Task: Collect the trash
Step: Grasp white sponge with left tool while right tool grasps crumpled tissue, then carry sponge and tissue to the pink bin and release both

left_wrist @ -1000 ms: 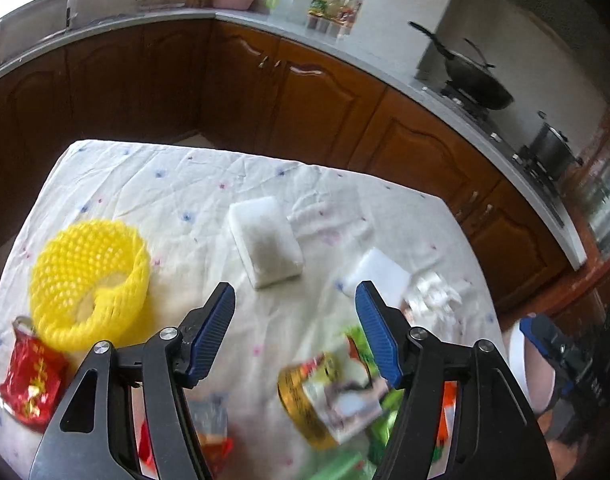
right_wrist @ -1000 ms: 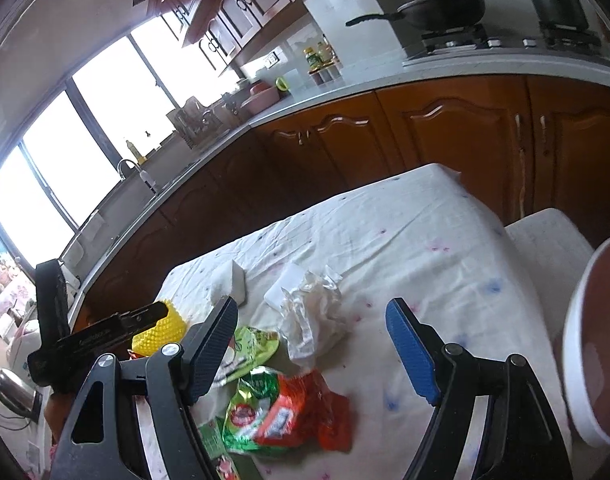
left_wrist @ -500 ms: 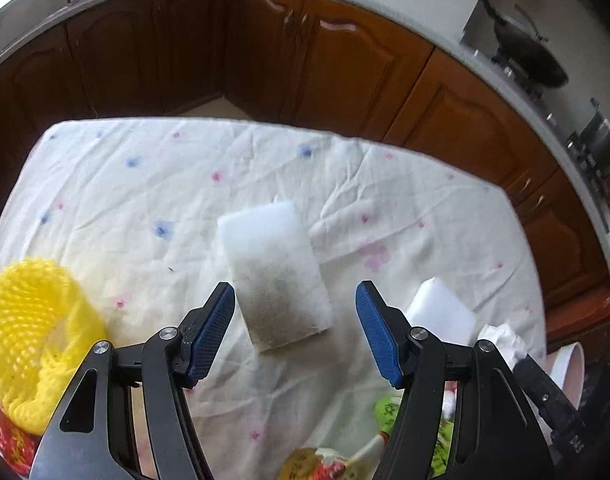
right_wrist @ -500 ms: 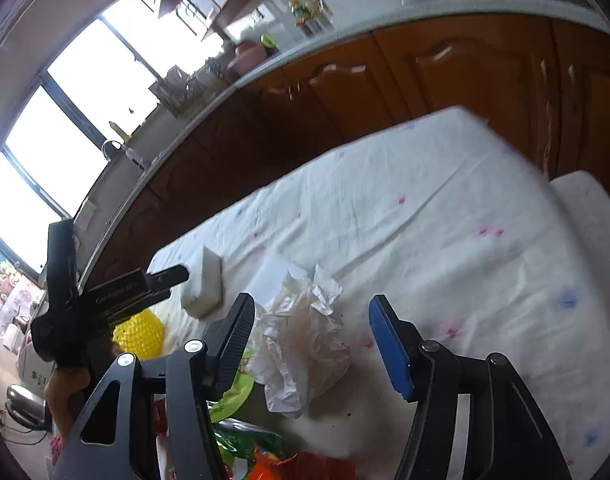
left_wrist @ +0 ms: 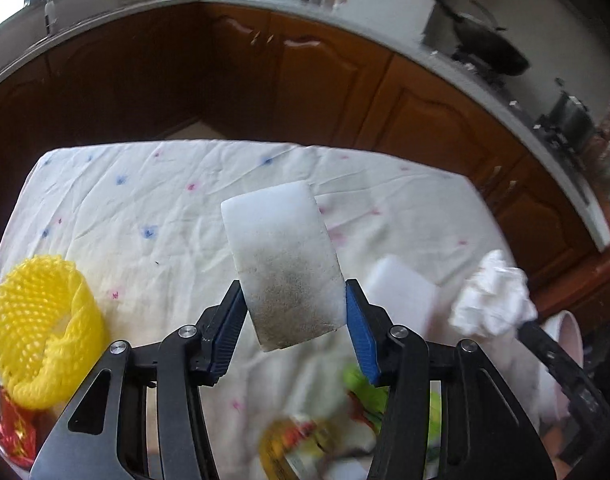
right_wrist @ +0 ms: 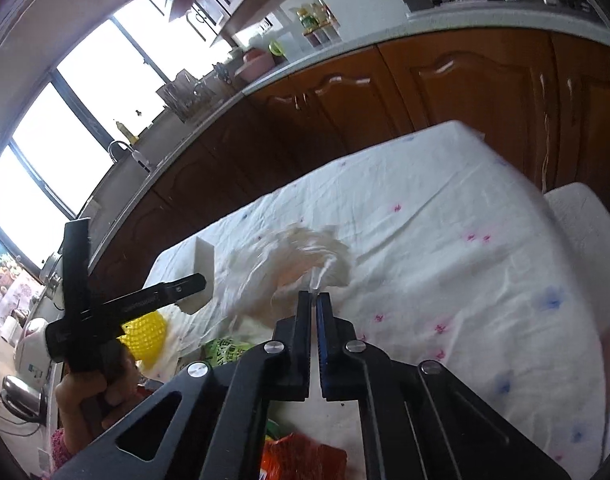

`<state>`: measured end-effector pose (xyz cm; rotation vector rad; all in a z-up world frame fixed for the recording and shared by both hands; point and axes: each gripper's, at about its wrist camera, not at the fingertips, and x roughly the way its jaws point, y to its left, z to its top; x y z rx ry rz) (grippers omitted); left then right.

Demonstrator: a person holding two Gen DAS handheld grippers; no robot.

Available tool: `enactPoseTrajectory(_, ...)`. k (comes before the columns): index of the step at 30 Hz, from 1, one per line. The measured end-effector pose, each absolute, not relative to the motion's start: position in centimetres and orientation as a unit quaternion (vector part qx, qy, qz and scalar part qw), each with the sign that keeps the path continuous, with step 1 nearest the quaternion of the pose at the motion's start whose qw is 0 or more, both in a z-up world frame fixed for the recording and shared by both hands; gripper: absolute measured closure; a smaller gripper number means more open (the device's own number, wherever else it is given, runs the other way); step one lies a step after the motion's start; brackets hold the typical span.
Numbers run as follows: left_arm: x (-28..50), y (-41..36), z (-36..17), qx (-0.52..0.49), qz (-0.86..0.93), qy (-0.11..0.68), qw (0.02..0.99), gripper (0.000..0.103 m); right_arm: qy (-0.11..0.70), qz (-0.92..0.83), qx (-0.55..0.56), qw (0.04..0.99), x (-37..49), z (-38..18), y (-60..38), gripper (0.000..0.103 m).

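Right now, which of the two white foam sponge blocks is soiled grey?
The white foam sponge block between the left gripper's closing jaws; the clean block lies beside it.

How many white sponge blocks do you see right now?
2. A dirty sponge sits between the closing left gripper's pads, raised off the tablecloth. A clean sponge lies right of it. Wrappers may hide others.

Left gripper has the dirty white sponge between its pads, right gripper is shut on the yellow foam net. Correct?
Not quite. The right gripper is shut on the crumpled tissue, not the yellow foam net, which lies untouched on the tablecloth; both wrist views show it. The left gripper, jaws closing, does have the dirty white sponge between its pads.
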<state>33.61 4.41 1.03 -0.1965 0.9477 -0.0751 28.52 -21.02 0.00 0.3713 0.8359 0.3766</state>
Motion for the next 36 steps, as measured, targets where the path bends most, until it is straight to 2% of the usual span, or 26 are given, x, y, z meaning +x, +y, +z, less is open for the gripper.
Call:
enactPoseTrajectory(9, 27.6, 1.1, 4.9, -0.096, -0.113, 0.417, 0.897, 0.055, 0.376, 0.184, 0.178, 0.891, 24.9, 2.2, -22.2, 0.101)
enactPoseTrajectory(22, 22.0, -3.7, 6.5, -0.099, -0.190, 0.401, 0.891, 0.055, 0.334, 0.146, 0.188, 0.912, 18.2, 5.3, -28.5, 0.101)
enactPoseTrajectory(36, 18.2, -10.9, 6.6, -0.069, -0.262, 0.403, 0.874, 0.055, 0.317, 0.087, 0.202, 0.922, 12.5, 5.6, -34.7, 0.101)
